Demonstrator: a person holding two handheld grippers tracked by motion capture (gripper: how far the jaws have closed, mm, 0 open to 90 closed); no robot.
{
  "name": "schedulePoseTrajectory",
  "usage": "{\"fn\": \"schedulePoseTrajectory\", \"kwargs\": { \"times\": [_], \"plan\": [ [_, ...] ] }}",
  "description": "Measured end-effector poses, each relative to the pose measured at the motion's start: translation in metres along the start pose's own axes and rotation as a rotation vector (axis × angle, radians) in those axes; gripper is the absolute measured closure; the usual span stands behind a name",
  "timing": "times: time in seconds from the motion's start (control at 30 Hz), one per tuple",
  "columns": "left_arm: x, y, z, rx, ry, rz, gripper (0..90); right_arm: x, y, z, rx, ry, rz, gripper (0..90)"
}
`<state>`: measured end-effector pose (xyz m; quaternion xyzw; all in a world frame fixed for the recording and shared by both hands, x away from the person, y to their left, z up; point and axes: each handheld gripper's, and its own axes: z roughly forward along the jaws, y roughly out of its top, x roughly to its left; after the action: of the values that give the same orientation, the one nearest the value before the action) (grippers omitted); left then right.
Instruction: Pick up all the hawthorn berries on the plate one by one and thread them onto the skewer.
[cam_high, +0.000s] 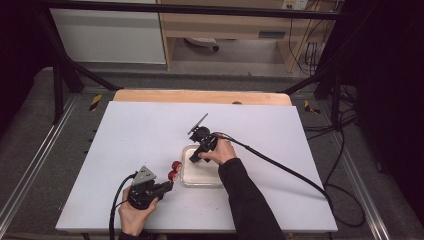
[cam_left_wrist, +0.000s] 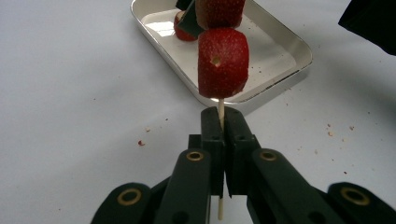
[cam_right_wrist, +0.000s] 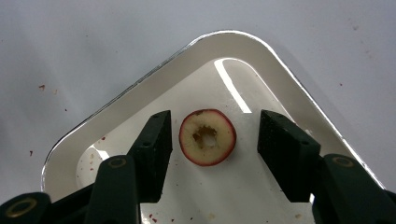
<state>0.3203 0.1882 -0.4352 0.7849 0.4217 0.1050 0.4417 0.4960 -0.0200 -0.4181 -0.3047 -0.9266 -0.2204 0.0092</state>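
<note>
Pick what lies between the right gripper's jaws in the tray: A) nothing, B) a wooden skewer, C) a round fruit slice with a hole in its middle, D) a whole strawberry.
C: the right gripper straddles a red-rimmed fruit slice lying flat in the white tray, pads not touching it.

High camera is looking forward and down over the table (cam_high: 150, 130); both gripper cameras are peering close along their jaws, sharing the white tray (cam_left_wrist: 299, 49).

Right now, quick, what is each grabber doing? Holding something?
Left gripper: shut on the skewer with strawberry pieces on it.
Right gripper: open, holding nothing, jaws on either side of the fruit slice in the tray.
</note>
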Motion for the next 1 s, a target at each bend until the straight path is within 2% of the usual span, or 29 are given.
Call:
{"fn": "schedulePoseTrajectory", "kwargs": {
  "times": [0.13,0.4,0.5,0.7,0.83,1.0],
  "plan": [
    [0.0,0.0,0.0,0.003,0.001,-0.001,88.0,-0.001,0.0,0.001,0.014,-0.002,-0.004,49.9],
    [0.0,0.0,0.0,0.004,0.0,-0.001,88.0,0.0,0.0,0.002,0.002,-0.003,-0.011,60.8],
    [0.0,0.0,0.001,0.004,0.001,0.002,88.0,0.0,0.0,0.001,-0.007,-0.003,-0.004,61.3],
    [0.0,0.0,0.0,0.0,0.001,0.002,88.0,0.002,-0.002,-0.011,-0.032,0.006,0.054,61.6],
    [-0.002,0.0,0.0,-0.007,0.001,0.001,88.0,0.005,-0.006,-0.026,-0.082,0.017,0.091,61.6],
    [-0.007,0.001,0.001,-0.017,-0.004,0.005,88.0,0.008,-0.02,-0.044,-0.17,0.044,0.164,61.7]
  ]
}}
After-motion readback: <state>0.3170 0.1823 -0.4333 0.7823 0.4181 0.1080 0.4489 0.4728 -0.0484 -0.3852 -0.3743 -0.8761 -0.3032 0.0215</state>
